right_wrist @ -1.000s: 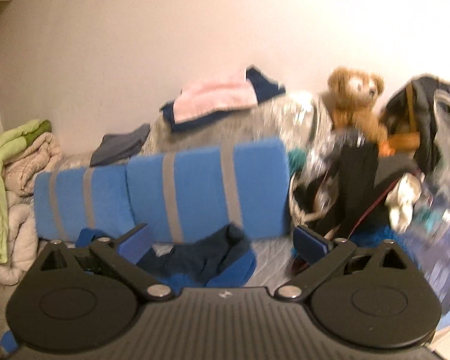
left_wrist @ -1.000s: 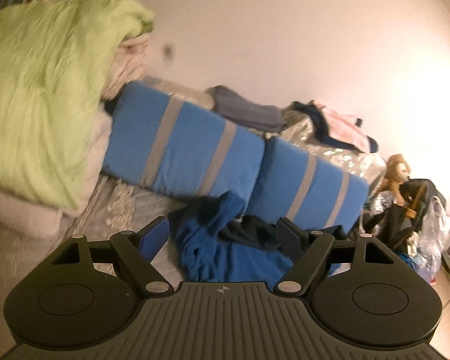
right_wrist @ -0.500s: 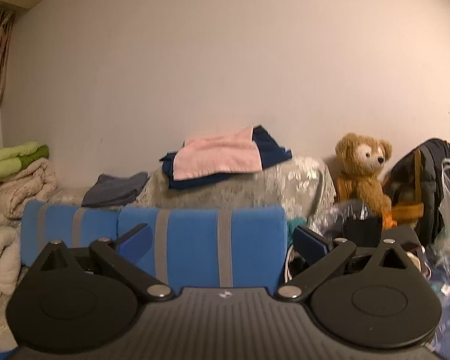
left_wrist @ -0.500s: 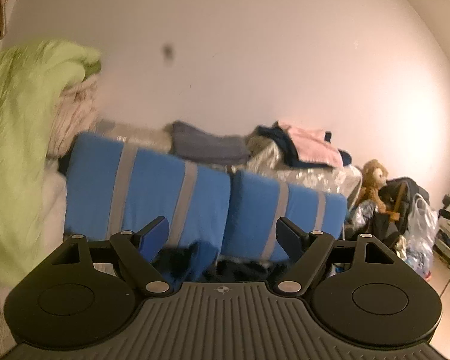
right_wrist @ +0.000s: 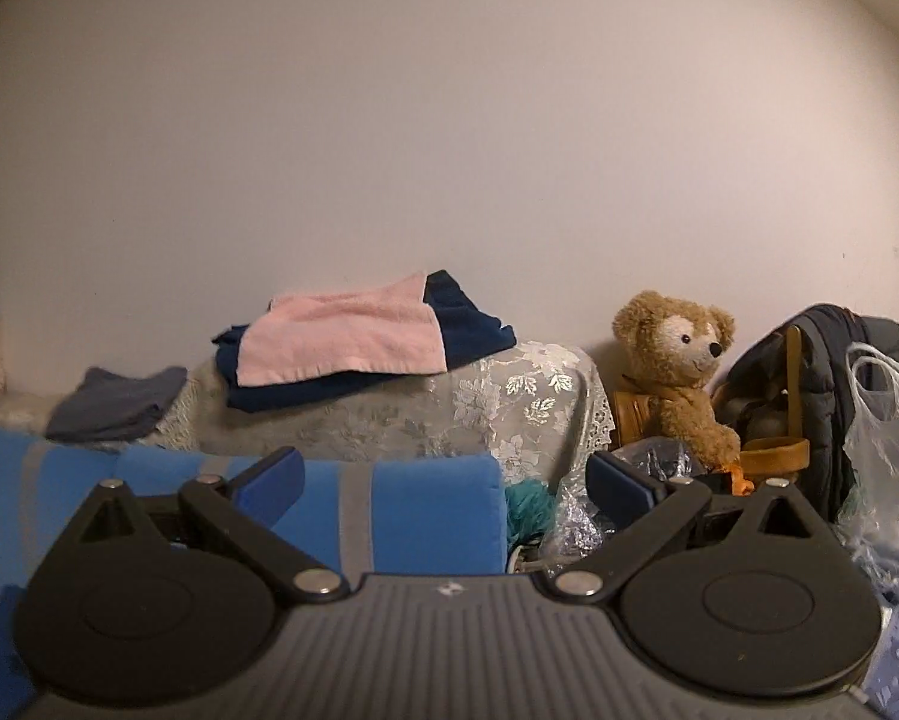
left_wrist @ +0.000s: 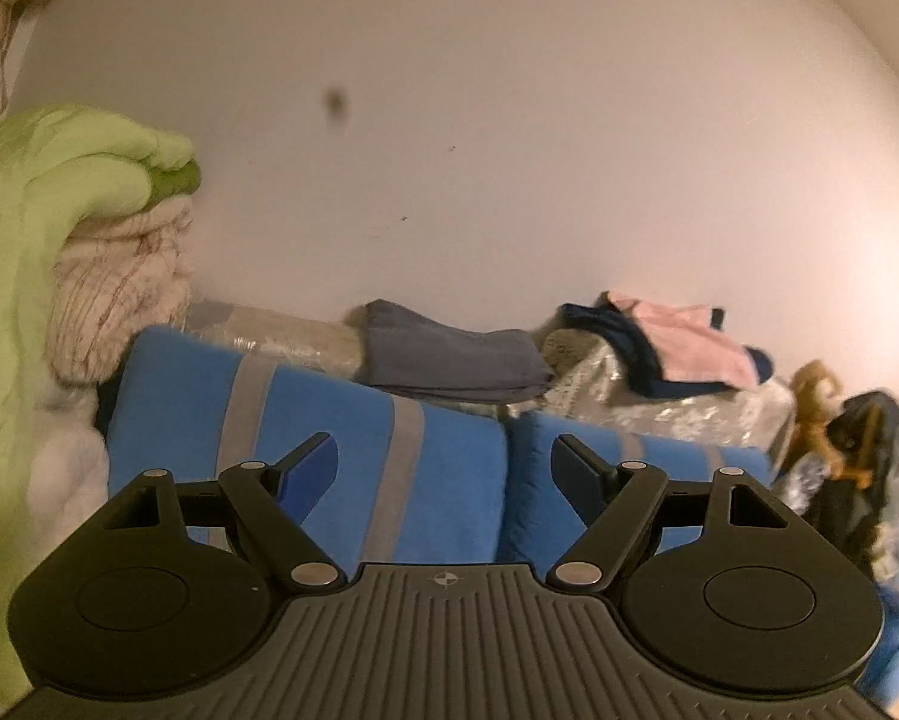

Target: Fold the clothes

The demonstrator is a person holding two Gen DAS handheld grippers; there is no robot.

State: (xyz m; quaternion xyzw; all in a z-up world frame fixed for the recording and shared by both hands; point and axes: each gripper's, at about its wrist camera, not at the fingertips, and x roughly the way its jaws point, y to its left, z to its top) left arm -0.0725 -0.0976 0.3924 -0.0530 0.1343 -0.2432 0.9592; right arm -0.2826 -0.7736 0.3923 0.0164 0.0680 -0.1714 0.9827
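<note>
A: Left wrist view first. The left gripper [left_wrist: 443, 456] sits low in the frame with its jaws spread wide and nothing between them, pointing at two blue cushions [left_wrist: 305, 450] with grey stripes.

B: And the clothes?

A: Mid-frame, behind the cushions, a folded grey garment [left_wrist: 455, 357] lies on a lace-covered ledge [left_wrist: 659, 402]. To its right a pink towel [left_wrist: 683, 336] rests on top of a navy garment [left_wrist: 641, 360]. At far left, a green quilt [left_wrist: 35, 228] drapes over cream bedding [left_wrist: 119, 282]. The right edge is smeared; I think that brown shape is a teddy bear [left_wrist: 815, 402], beside a dark bag [left_wrist: 869, 468].

B: Over to the right wrist.

A: Sharper here. The right gripper [right_wrist: 443, 474] is likewise released, jaws apart and empty. Centre frame, the pink towel [right_wrist: 341, 336] lies across the navy garment [right_wrist: 467, 324] on the lace cover [right_wrist: 509, 408]; the grey garment [right_wrist: 119, 402] sits further left. A blue cushion [right_wrist: 419, 516] fills the lower left behind the fingers. Right of centre, the teddy bear [right_wrist: 677, 372] sits upright against the wall, with the dark bag [right_wrist: 833, 396] and a clear plastic bag [right_wrist: 887, 438] at the right edge.
</note>
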